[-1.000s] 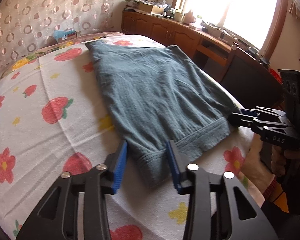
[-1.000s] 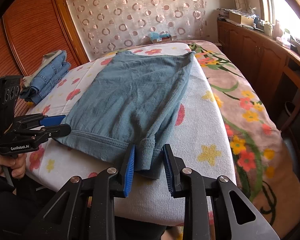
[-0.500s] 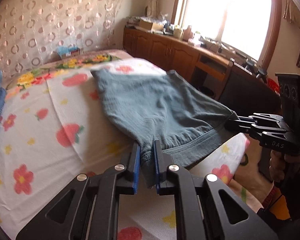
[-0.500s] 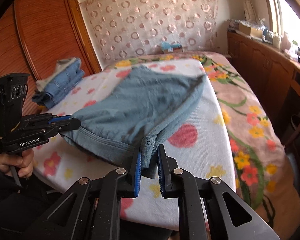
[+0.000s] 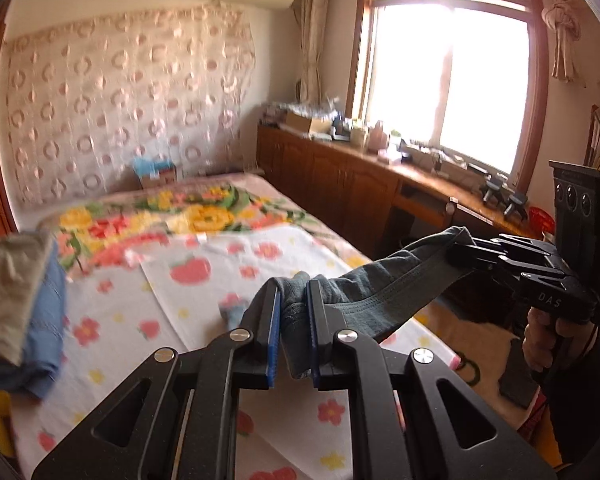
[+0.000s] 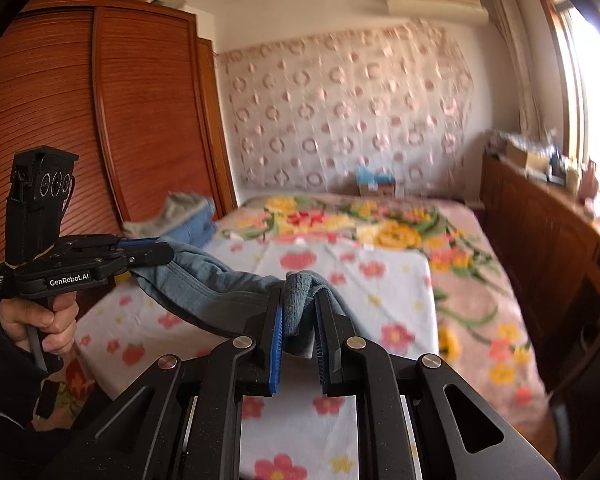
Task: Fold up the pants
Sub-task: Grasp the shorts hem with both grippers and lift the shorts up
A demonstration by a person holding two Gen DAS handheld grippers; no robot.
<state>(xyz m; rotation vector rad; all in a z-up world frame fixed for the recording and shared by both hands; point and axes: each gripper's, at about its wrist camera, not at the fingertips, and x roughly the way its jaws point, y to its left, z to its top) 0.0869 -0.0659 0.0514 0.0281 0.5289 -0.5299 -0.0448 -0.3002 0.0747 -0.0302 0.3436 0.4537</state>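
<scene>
**Left wrist and right wrist views: pants raised by two grippers**

Left wrist view is showing one pair of grey-blue pants [image 5: 380, 292], two grippers and one bed [image 5: 112, 320]. One stack of folded clothes [image 5: 24, 312] is lying at the left edge of the bed, and one small box [image 5: 156, 172] is sitting at its far end.

The pants are hanging in the air above the flowered bed cover, stretched by their waistband between the two grippers.

The left gripper [image 5: 292, 320] is grasping one bunched end of the waistband; its jaws are clenching the cloth between the blue pads [image 5: 273, 336]. It is pointing forward and slightly downward over the bed.

The right gripper [image 6: 300, 320] is grasping the other bunched end in the same manner, jaws clenched on the fabric. It is pointing nearly level.

Right wrist view is showing one hand [image 6: 40, 320] wrapping the left gripper's handle. Left wrist view is showing one hand [image 5: 540, 340] gripping the right gripper's handle.
</scene>
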